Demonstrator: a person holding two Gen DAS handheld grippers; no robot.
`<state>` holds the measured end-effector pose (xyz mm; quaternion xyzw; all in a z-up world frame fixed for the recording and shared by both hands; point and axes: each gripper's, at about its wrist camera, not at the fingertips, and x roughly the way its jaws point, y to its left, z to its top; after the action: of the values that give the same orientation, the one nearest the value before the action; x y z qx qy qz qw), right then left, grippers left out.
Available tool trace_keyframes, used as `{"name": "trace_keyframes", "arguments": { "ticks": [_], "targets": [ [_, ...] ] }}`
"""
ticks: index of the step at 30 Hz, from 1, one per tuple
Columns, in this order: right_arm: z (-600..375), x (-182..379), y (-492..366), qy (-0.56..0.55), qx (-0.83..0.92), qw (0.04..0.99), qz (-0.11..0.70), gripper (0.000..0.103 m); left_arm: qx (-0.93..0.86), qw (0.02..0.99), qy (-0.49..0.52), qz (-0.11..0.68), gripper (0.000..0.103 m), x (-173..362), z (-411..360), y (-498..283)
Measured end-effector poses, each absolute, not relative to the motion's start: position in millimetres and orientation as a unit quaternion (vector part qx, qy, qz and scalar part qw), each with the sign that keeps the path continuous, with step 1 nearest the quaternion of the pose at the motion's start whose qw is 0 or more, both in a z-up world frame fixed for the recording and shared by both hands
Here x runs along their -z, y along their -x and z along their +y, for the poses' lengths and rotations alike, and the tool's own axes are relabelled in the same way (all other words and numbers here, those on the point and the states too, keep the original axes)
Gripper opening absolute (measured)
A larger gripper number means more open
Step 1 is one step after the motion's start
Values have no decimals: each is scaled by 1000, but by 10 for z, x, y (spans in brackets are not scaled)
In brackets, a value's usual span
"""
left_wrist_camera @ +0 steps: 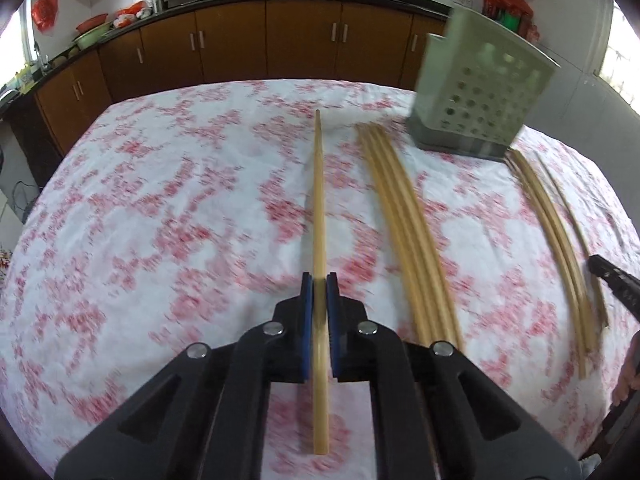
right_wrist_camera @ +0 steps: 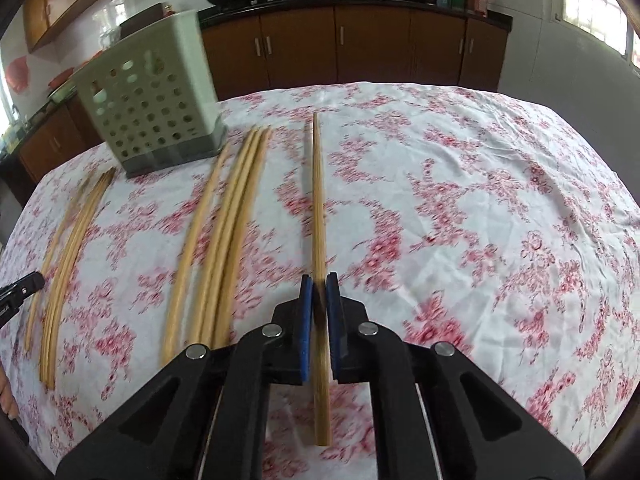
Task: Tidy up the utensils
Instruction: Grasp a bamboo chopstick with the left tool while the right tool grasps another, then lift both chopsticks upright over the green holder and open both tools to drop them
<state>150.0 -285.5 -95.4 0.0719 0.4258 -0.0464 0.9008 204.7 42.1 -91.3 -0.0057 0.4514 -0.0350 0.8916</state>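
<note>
- The left gripper (left_wrist_camera: 319, 280) has its 2 blue-padded fingers (left_wrist_camera: 307, 292) closed down to a narrow slot on 1 chopstick (left_wrist_camera: 319, 200), which runs straight ahead from between the pads, its thin end pointing at the far side of the table.
- In the left wrist view, a bundle of chopsticks (left_wrist_camera: 404, 220) lies on the floral tablecloth (left_wrist_camera: 160, 200) just to the right of the held stick, and a second, thinner group (left_wrist_camera: 560, 240) lies further right, well apart from the first.
- The pale green perforated utensil holder (left_wrist_camera: 480, 92) stands at the far end of the table between those 2 groups (it looks tilted, though the fisheye lens and blur make that hard to judge).
- The right gripper (right_wrist_camera: 319, 280) is likewise pinched nearly shut on its own single chopstick (right_wrist_camera: 318, 200), held lengthwise along the fingers (right_wrist_camera: 332, 292) with the thick end back under the gripper body.
- In the right wrist view the holder (right_wrist_camera: 152, 96) sits far left, with loose chopsticks (right_wrist_camera: 224, 220) lying in front of it and another set (right_wrist_camera: 68, 248) near the left table edge.
- Each camera catches the tip of the other gripper at its frame edge: right gripper (left_wrist_camera: 612, 276), left gripper (right_wrist_camera: 22, 286).
- Brown kitchen cabinets (right_wrist_camera: 372, 44) line the wall beyond the table.
</note>
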Motion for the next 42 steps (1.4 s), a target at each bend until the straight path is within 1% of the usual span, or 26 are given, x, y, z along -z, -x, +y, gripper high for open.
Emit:
{"name": "trace_keyframes", "arguments": {
  "ticks": [12, 19, 22, 25, 32, 35, 40, 42],
  "targets": [
    [-2953, 975, -1525, -68, 52, 902, 424, 8, 45, 894, 23, 446, 9, 900, 534, -1959],
    [-2934, 980, -1412, -63, 49, 904, 420, 8, 39, 898, -5, 438, 9, 913, 455, -1852],
    [-2969, 853, -1371, -69, 49, 911, 404, 8, 44, 897, -8, 440, 8, 849, 457, -1855],
    [-2988, 578, -1297, -62, 49, 928, 364, 8, 47, 911, -10, 410, 8, 593, 482, -1810],
    [-3080, -96, -1243, -66, 47, 957, 279, 8, 59, 945, 8, 322, 8, -215, 537, -1833],
    [-3120, -279, -1298, -73, 43, 962, 259, 8, 58, 952, 12, 299, 8, -472, 508, -1955],
    [-3110, -533, -1418, -72, 35, 969, 233, 8, 51, 959, 8, 280, 8, -735, 521, -2093],
    [-3087, -730, -1488, -70, 32, 974, 212, 8, 48, 962, 9, 269, 8, -891, 528, -2165]
  ]
}}
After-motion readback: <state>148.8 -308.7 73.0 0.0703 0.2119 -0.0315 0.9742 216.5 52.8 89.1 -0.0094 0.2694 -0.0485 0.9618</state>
